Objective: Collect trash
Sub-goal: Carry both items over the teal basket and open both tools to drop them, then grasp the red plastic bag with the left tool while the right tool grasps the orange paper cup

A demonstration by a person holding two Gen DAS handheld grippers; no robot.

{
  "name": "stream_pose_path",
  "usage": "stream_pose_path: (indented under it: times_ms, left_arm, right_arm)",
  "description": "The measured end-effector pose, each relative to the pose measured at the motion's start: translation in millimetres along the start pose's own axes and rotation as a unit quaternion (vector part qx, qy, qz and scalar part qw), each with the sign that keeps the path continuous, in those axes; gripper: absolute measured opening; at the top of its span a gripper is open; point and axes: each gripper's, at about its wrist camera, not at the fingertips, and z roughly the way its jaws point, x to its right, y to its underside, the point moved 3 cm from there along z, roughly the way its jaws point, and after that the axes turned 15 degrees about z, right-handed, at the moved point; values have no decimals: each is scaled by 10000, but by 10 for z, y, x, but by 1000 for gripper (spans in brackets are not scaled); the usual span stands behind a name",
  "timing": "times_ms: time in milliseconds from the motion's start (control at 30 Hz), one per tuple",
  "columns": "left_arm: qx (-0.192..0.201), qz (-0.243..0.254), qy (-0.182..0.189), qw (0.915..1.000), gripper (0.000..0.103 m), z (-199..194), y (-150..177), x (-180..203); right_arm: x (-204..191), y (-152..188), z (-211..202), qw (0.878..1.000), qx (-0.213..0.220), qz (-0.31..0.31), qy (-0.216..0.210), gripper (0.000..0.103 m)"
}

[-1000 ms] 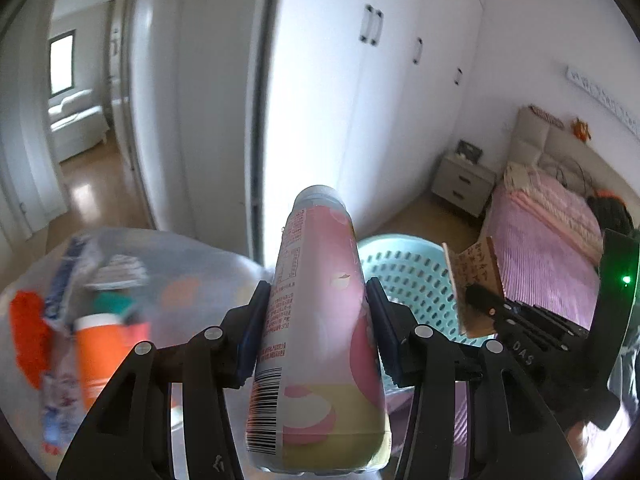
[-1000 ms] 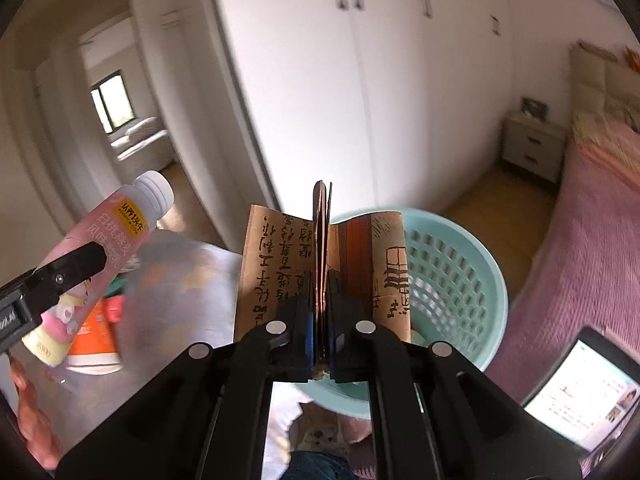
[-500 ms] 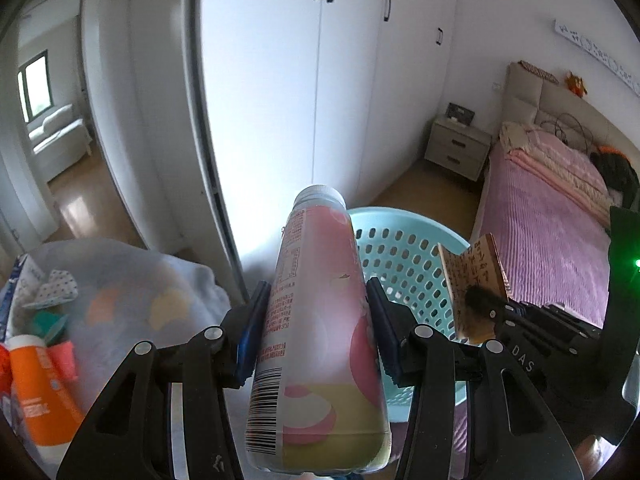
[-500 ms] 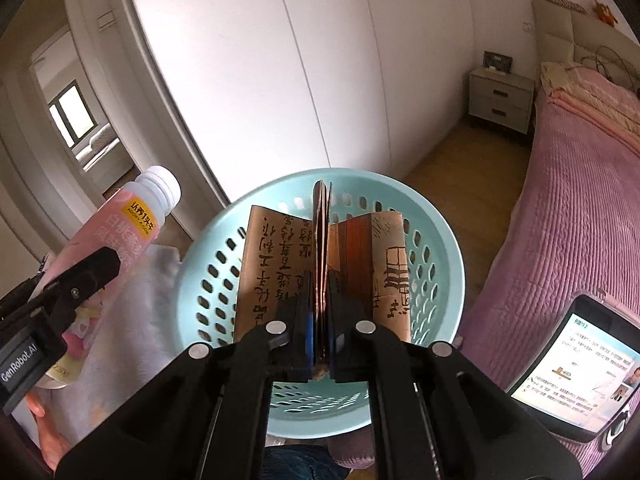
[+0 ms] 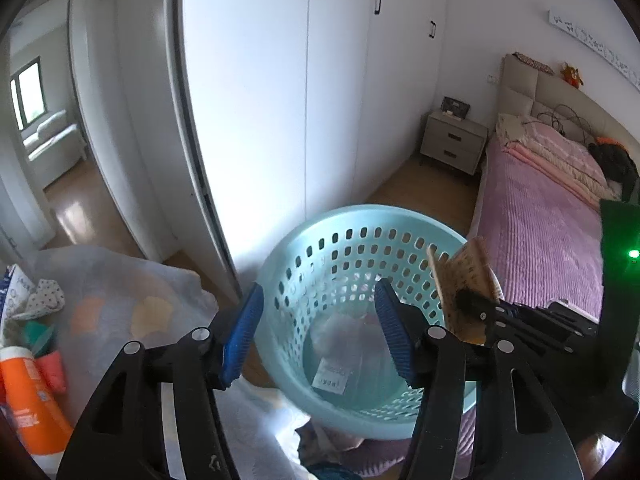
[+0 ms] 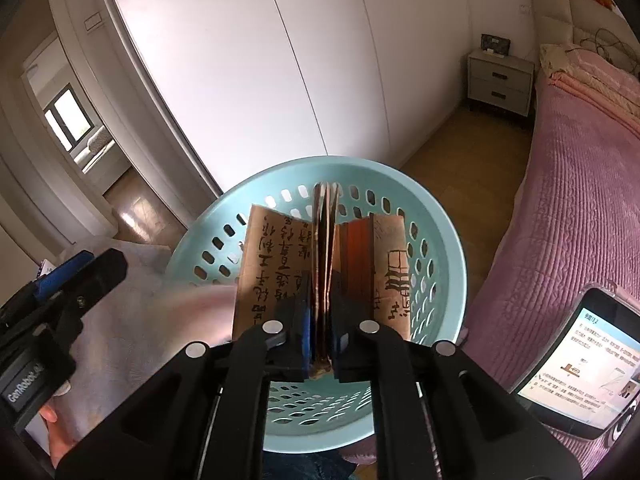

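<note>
Basket [image 5: 404, 220] centre frame: bottle [image 5: 344, 352] dropped inside, left gripper [image 5: 320, 330] just opened, empty. Right gripper [image 6: 321, 320] clamps carton [image 6: 276, 272] above it; table litter remains.

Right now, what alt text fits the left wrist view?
The left tool hangs open and empty over a light blue perforated basket with a blurred pink bottle inside. At right, the right tool grips brown printed paper; behind are white wardrobes and a pink bed.

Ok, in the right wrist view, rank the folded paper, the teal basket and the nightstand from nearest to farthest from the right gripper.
1. Folded paper, clamped in the right gripper.
2. Teal basket, just beyond and below.
3. Nightstand, far upper right, beside the bed.
</note>
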Motion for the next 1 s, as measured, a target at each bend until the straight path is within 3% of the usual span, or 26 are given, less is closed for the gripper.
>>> stream_pose_path:
  times_ms: [133,200,233,467,700,1000]
  left_arm:
    - [49,-137,-64,9999,56,-122,60,-141]
    - [80,-201,-83,9997,57,-215,109,-229]
    - [86,-225,-111,9996,57,-252,126,-267]
    - [158,-572,-353,9976,59,-633,371,-575]
    - [288,-1073,-680,9915,63,-1175,689,-1109]
    - [296,-1902,-1513,9696,75,-1796,1303,-2264]
  right_arm:
    - [0,-5,-21,10000,0,65,-55,15]
    - [-1,-10,-40,9999,13,101,-80,34]
    - [-2,-10,-53,9999,18,124,-81,37]
    - [-244,75,-240,9993,52,-14,-377,38]
    - [-889,316,-465,9949,51,-574,-828,38]
    - [-1923,959,-478,9781,-258,-1497,-1422,46]
